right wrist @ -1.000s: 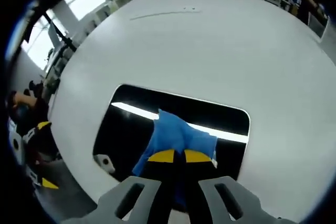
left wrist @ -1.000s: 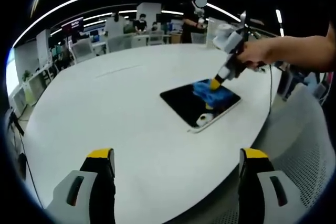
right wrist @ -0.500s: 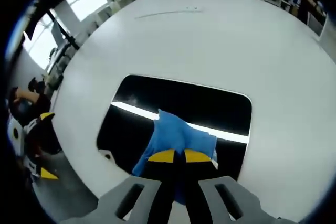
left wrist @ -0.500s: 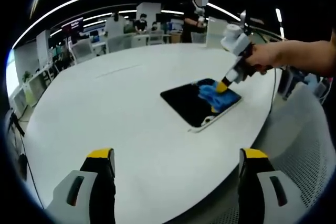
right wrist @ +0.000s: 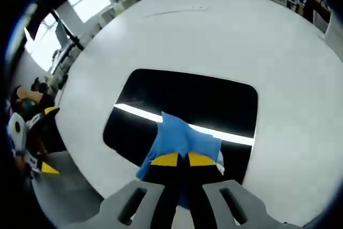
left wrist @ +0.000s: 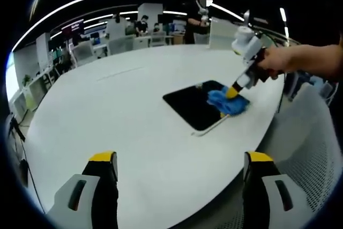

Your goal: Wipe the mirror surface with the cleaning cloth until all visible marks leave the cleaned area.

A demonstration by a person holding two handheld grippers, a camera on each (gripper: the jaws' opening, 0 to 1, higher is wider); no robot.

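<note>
Two hand-held grippers are seen. The right hand-held gripper point(right wrist: 177, 160) has its yellow-tipped jaws pressed together on a blue cleaning cloth point(right wrist: 182, 138), and the cloth is pushed down onto the mirror point(right wrist: 187, 100). In the left gripper view the same right hand-held gripper point(left wrist: 233, 91) is held by a hand point(left wrist: 273, 61) and points down at the cloth point(left wrist: 227, 102), which lies bunched on the mirror's near right corner and hangs a little past its edge. The mirror point(left wrist: 190, 103) is a dark flat rectangle with round corners and a thin pale rim. It lies flat on the big white worktop point(left wrist: 118, 116), near the worktop's right edge. A bright strip of light is seen in the glass in the right gripper view.

The left hand-held gripper point(left wrist: 179, 164) is held well apart from the mirror, above the worktop's near side. Its jaws are spread wide and nothing is between them.

Chairs, desks and people are seen far behind the worktop.
</note>
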